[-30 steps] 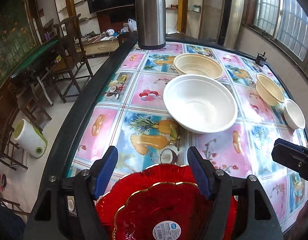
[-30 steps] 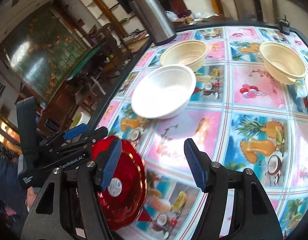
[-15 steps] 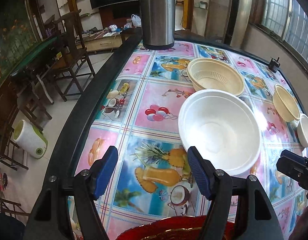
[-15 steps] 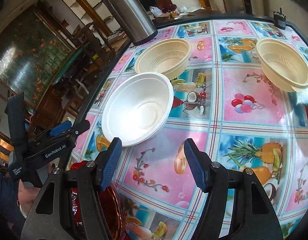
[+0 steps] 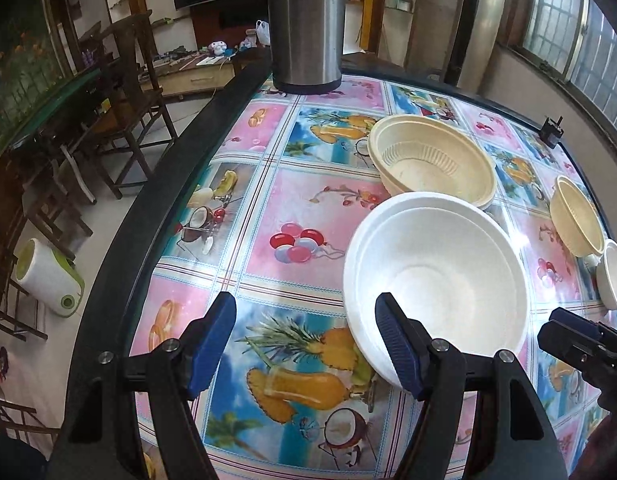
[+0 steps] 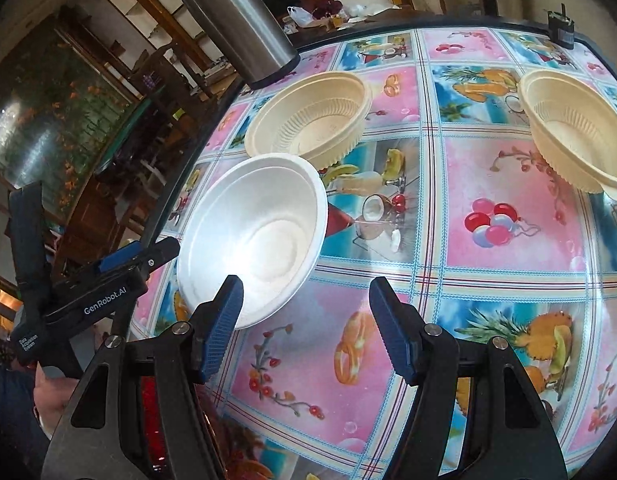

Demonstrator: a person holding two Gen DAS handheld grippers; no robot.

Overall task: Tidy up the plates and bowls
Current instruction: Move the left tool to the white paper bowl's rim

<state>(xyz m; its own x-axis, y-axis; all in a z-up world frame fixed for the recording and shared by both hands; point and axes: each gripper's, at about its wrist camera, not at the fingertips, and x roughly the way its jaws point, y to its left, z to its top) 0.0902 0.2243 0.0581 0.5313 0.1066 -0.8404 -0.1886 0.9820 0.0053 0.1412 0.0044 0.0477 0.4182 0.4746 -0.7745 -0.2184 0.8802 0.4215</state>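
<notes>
Fruit-patterned glossy tabletop (image 5: 308, 208) carries a large white foam bowl (image 5: 436, 280) just beside a ribbed cream plastic bowl (image 5: 432, 160); a second cream ribbed bowl (image 6: 576, 136) sits well apart, and a tall steel thermos (image 5: 304, 20) stands at the far edge. Both the left gripper (image 5: 304, 344) and right gripper (image 6: 304, 328) hang with jaws apart, holding nothing. Closing squarely on the foam bowl's near rim, gently, would likely avoid crushing it. The left gripper's body reads "GenRobot.AI".
</notes>
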